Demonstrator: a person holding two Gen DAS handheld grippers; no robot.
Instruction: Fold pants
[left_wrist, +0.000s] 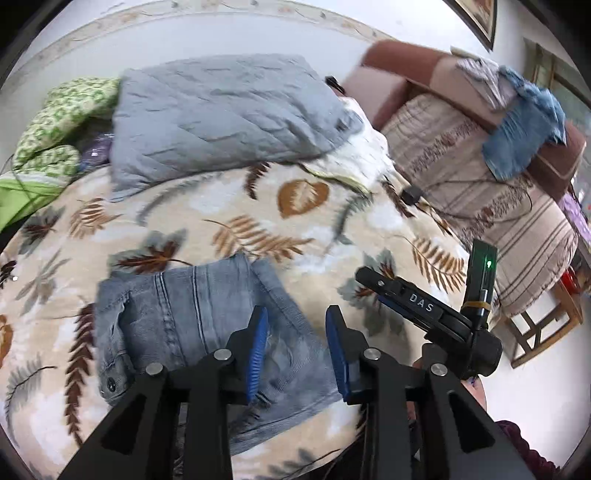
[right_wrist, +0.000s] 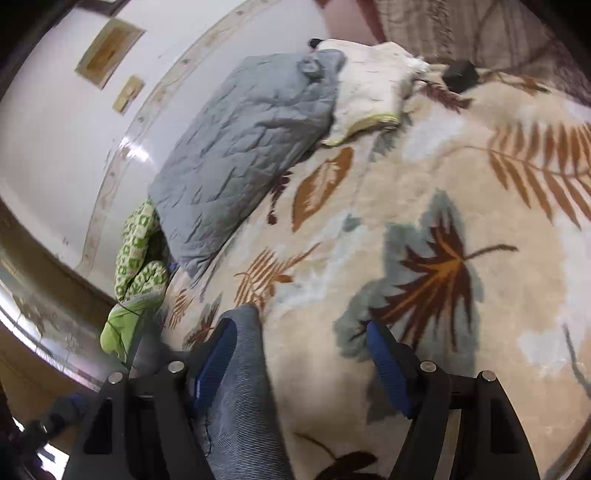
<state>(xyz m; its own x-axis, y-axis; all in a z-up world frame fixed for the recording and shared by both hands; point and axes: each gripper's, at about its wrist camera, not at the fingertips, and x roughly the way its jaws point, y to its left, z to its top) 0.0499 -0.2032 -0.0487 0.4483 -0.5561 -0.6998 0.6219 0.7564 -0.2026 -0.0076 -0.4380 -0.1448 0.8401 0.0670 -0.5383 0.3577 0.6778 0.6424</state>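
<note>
The blue denim pants lie folded in a compact bundle on the leaf-patterned blanket, waistband and button at the left. My left gripper is open just above the bundle's right part, its blue pads apart and empty. The right gripper shows in the left wrist view to the right of the pants. In the right wrist view my right gripper is open; a fold of the pants rests against its left pad, the right pad is over the blanket.
A grey quilted pillow and a white pillow lie at the bed's far side, with a green patterned cloth at left. A striped sofa with blue clothing and a black charger stands to the right. A wooden stool stands beyond.
</note>
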